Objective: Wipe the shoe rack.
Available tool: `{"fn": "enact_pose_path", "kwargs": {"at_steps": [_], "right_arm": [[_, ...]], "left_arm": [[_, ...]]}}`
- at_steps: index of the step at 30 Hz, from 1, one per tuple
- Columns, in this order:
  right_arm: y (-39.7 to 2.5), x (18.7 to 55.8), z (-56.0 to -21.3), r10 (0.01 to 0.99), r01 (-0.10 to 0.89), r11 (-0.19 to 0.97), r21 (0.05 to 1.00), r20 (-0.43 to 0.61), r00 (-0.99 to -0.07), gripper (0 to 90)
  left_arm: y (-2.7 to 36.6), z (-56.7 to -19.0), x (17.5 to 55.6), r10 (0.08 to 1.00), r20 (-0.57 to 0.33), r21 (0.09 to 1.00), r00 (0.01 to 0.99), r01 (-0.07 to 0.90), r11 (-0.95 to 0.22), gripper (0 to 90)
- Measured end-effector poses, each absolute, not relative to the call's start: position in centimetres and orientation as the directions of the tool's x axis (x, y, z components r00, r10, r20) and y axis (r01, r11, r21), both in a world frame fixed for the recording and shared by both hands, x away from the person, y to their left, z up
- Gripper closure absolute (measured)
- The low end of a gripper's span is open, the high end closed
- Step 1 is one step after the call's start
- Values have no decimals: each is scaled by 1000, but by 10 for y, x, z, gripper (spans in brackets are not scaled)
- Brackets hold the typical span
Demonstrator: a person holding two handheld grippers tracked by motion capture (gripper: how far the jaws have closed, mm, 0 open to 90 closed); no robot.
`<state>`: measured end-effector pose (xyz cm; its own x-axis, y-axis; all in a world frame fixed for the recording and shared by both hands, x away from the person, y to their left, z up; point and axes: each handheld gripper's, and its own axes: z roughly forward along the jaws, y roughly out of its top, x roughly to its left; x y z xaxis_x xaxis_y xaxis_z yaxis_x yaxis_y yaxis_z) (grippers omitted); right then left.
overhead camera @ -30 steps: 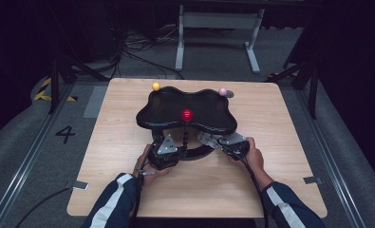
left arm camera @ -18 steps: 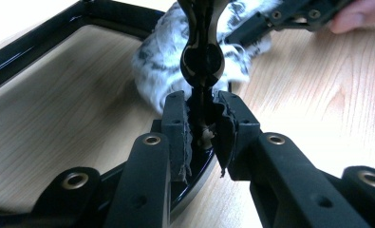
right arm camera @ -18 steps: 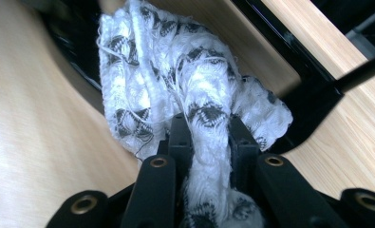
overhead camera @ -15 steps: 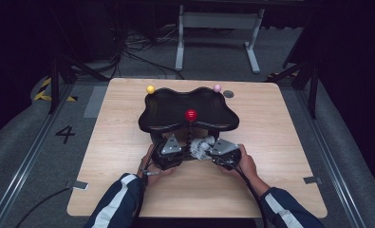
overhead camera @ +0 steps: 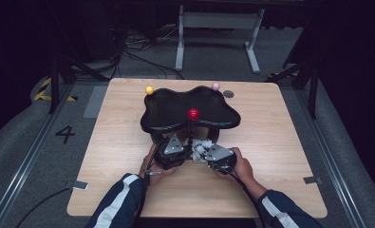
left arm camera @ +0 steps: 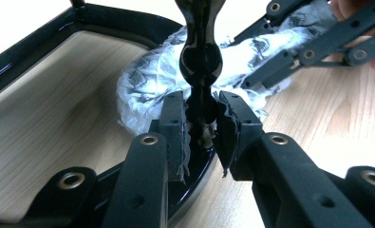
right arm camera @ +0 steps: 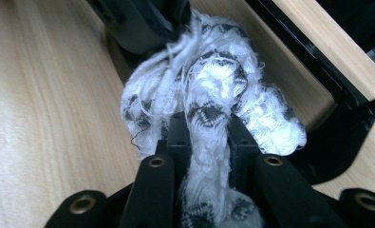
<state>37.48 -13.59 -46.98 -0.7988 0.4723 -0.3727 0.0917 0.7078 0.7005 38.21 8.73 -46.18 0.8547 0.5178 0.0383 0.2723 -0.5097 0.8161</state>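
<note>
A glossy black wavy tray (overhead camera: 175, 111) stands on legs on the wooden table, with a red ball (overhead camera: 193, 114) on top of a black post at its near side. My left gripper (overhead camera: 185, 148) is shut on the lower part of that post (left arm camera: 200, 61), jaws pinching it just above the base ring; in its own view the gripper (left arm camera: 201, 126) is low in the centre. My right gripper (right arm camera: 206, 133) is shut on a white cloth with a dark pattern (right arm camera: 213, 80). The cloth (left arm camera: 147, 80) is bunched against the post from behind. From above the cloth (overhead camera: 200, 146) sits between both grippers, with the right gripper (overhead camera: 205, 153) beside it.
A yellow ball (overhead camera: 149, 90) and a pink ball (overhead camera: 216, 86) stick up at the tray's far corners. A small dark disc (overhead camera: 229, 94) lies on the table (overhead camera: 280, 142) near the pink ball. The tray's black frame (right arm camera: 337, 90) runs close past the cloth.
My right gripper has carried the cloth leftward and a little nearer, up against the post. The left gripper has stayed shut on the post.
</note>
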Motion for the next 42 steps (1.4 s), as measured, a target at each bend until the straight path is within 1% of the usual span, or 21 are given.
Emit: {"fn": "enact_pose_path", "kwargs": {"at_steps": [5,9,10,13,14,19,21,23,26,27,30,32,35,37,41,42], "right_arm": [[-144,382,-470,493,112,710,695,-376,-784,766],[-147,385,-470,511,127,706,696,-377,-772,766],[-148,386,-471,519,135,702,700,-372,-770,766],[-149,387,-471,517,134,703,699,-373,-770,766],[-150,388,-471,515,132,704,698,-374,-771,766],[-150,388,-471,522,138,698,702,-368,-769,766],[-150,389,-471,520,135,701,701,-371,-769,766],[-151,389,-471,519,135,701,700,-371,-770,766],[-151,388,-472,522,131,703,699,-382,-763,765],[-151,388,-472,519,127,706,697,-387,-762,765],[-151,388,-472,517,126,708,694,-389,-763,765],[-151,389,-472,516,127,709,694,-388,-764,765],[-152,389,-471,513,127,709,693,-384,-768,765],[-152,389,-471,512,127,709,694,-383,-768,765],[-153,390,-471,515,131,705,697,-376,-770,765],[-153,390,-471,515,131,705,697,-376,-770,765]], "left_arm": [[90,-460,383,515,40,828,856,260,-497,742],[90,-460,383,512,50,823,858,255,-508,750],[89,-461,382,523,22,833,852,273,-480,751],[89,-461,383,526,23,834,850,273,-479,752],[89,-460,384,518,45,832,854,255,-492,752],[88,-460,385,519,33,835,854,262,-485,748],[85,-459,384,522,61,827,850,249,-503,744],[82,-459,384,532,57,834,845,252,-490,743],[83,-459,384,520,76,825,851,240,-512,742],[83,-460,383,530,54,835,846,253,-489,742],[85,-459,383,527,57,836,848,249,-490,740],[86,-458,381,529,74,827,845,245,-506,705],[86,-457,375,522,92,823,848,230,-519,693],[90,-455,373,507,136,800,851,208,-562,659],[99,-455,368,504,145,780,851,215,-588,599],[102,-456,367,501,144,777,853,216,-591,599]]}}
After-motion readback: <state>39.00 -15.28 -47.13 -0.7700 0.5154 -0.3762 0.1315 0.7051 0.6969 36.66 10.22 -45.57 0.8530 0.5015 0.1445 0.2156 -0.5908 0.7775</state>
